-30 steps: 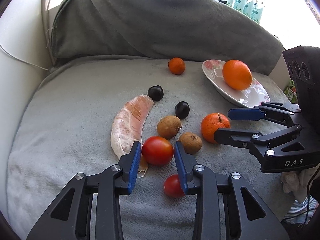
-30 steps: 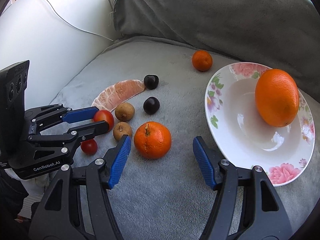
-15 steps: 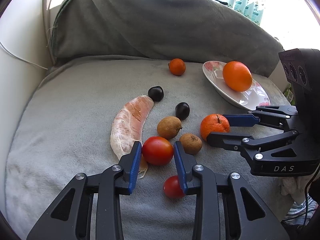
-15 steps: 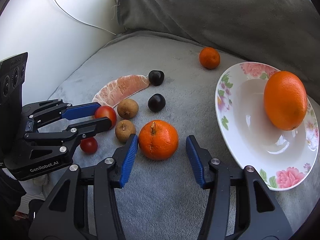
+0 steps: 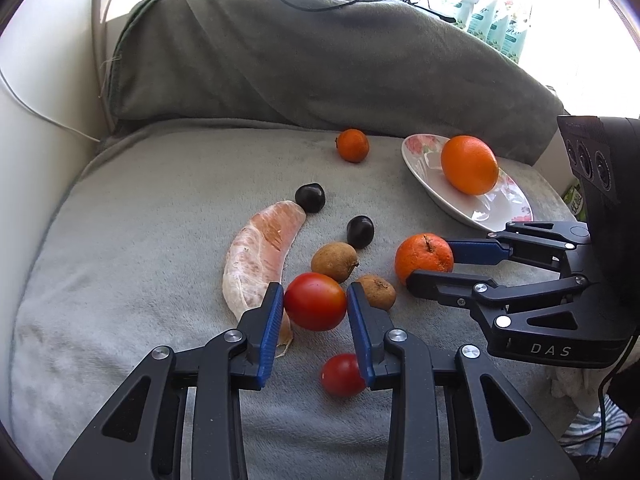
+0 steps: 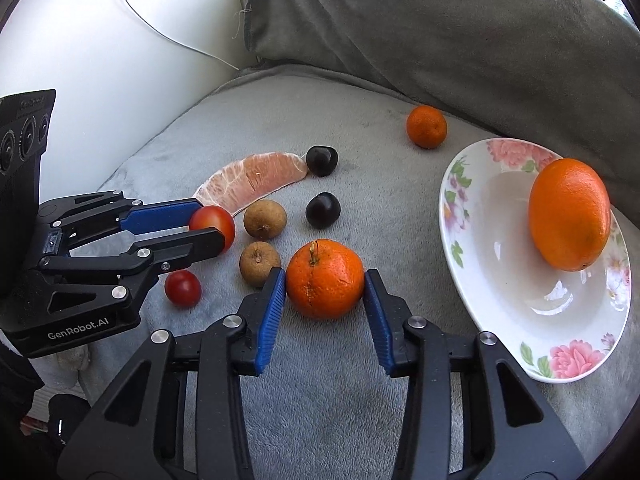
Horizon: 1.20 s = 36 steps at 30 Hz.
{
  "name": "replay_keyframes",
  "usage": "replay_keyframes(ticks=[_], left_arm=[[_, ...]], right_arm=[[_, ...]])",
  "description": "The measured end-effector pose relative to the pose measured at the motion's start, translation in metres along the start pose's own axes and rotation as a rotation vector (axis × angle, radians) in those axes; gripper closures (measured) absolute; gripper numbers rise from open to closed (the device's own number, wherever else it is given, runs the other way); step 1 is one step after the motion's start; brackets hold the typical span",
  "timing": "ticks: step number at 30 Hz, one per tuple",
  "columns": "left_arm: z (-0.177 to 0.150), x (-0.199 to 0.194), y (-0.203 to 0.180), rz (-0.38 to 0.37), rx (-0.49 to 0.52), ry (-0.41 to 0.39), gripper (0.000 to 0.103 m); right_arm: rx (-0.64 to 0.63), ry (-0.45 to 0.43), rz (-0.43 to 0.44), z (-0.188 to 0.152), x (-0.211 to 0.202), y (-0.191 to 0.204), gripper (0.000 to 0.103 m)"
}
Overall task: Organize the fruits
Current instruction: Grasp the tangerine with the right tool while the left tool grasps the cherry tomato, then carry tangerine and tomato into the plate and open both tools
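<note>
My left gripper (image 5: 314, 288) is shut on a red tomato (image 5: 315, 301) that rests on the grey cushion (image 5: 160, 240). My right gripper (image 6: 324, 272) has a stemmed mandarin (image 6: 325, 279) between its blue pads. Its jaws are closing and both pads touch the fruit's sides. In the left wrist view the right gripper (image 5: 432, 262) reaches in from the right around that mandarin (image 5: 424, 258). The right wrist view shows the left gripper (image 6: 210, 220) at the left with the tomato (image 6: 212, 222). A flowered plate (image 6: 500, 280) on the right holds a large orange (image 6: 568, 214).
Loose on the cushion lie a pomelo segment (image 5: 260, 256), two dark plums (image 5: 310, 197) (image 5: 360, 231), two brown longans (image 5: 334, 256) (image 5: 378, 291), a small tomato (image 5: 342, 374) and a small mandarin (image 5: 352, 145). A grey blanket-covered backrest (image 5: 320, 60) rises behind.
The right gripper's jaws have narrowed from wide open onto the mandarin and moved slightly towards it. The left gripper has stayed shut on the tomato.
</note>
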<state>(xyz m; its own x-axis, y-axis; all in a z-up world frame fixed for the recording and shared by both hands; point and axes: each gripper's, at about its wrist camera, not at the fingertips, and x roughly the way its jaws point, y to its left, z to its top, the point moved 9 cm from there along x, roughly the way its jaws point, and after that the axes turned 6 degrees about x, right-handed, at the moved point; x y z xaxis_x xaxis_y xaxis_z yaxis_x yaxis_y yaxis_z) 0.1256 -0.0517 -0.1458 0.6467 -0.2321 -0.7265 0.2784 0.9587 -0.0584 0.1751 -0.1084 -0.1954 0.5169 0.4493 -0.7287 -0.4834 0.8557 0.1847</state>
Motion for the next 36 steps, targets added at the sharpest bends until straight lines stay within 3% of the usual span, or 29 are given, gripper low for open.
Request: replay_keyframes(ticks=[16,36], left_arm=[[0.026,-0.01,-0.021,-0.03,0.011,-0.061,0.072],[0.071,0.018,-0.078,-0.122,0.061,-0.099,0.072]], right_arm=[[0.055,-0.099,-0.009,0.004,-0.056,-0.028,0.061],[0.163,-0.155,-0.122,-0.002,-0.093,-0.102,0.061]])
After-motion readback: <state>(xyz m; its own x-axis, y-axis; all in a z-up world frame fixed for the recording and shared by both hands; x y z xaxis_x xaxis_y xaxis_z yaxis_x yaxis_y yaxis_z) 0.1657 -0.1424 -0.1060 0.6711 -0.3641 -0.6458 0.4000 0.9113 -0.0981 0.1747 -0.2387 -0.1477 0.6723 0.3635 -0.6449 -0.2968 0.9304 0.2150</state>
